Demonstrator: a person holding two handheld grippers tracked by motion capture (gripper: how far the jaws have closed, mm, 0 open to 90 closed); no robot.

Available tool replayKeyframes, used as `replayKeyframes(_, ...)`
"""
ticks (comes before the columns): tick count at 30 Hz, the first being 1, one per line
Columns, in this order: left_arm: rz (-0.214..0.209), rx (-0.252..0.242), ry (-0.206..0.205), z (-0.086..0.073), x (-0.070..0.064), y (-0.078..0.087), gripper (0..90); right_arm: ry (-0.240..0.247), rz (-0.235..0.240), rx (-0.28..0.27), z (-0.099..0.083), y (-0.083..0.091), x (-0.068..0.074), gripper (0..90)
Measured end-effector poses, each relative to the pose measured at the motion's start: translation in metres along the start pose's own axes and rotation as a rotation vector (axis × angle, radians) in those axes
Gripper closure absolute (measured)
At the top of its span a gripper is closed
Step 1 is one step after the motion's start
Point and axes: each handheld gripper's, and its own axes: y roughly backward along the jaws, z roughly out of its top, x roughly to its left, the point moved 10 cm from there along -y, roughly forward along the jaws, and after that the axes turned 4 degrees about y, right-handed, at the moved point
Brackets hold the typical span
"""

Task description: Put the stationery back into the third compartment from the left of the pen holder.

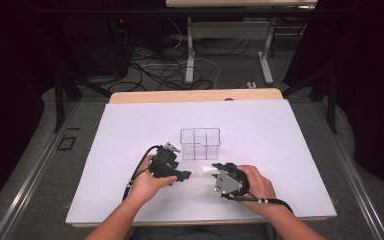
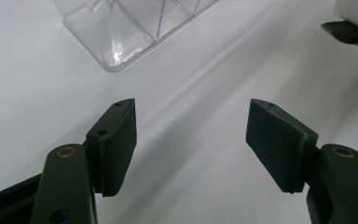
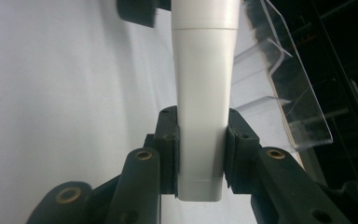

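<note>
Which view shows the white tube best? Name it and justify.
The right gripper view: the white tube fills the centre, clamped between the right gripper jaws. The high view shows a small white end; the left gripper view catches a corner.

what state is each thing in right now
left tool: open, nothing between its jaws
right tool: shut on the white tube
white tube: gripped near its flat end, capped end pointing away
clear divided box: upright on the table, compartments look empty
</note>
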Motion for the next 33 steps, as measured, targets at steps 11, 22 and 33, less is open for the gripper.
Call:
replayKeyframes(11,0.040,-0.019,0.037,0.001,0.007,0.001,19.8,-0.425,-0.018,-0.170,0.001,0.008,-0.034,70.8)
replayKeyframes(22,0.057,-0.094,0.107,-0.003,0.010,0.011,9.3,-0.669,-0.043,-0.289,0.006,0.008,-0.069,70.8)
replayKeyframes(33,0.065,-0.176,0.090,-0.010,0.022,0.028,0.2,-0.788,-0.082,-0.328,0.005,-0.013,-0.094,70.8)
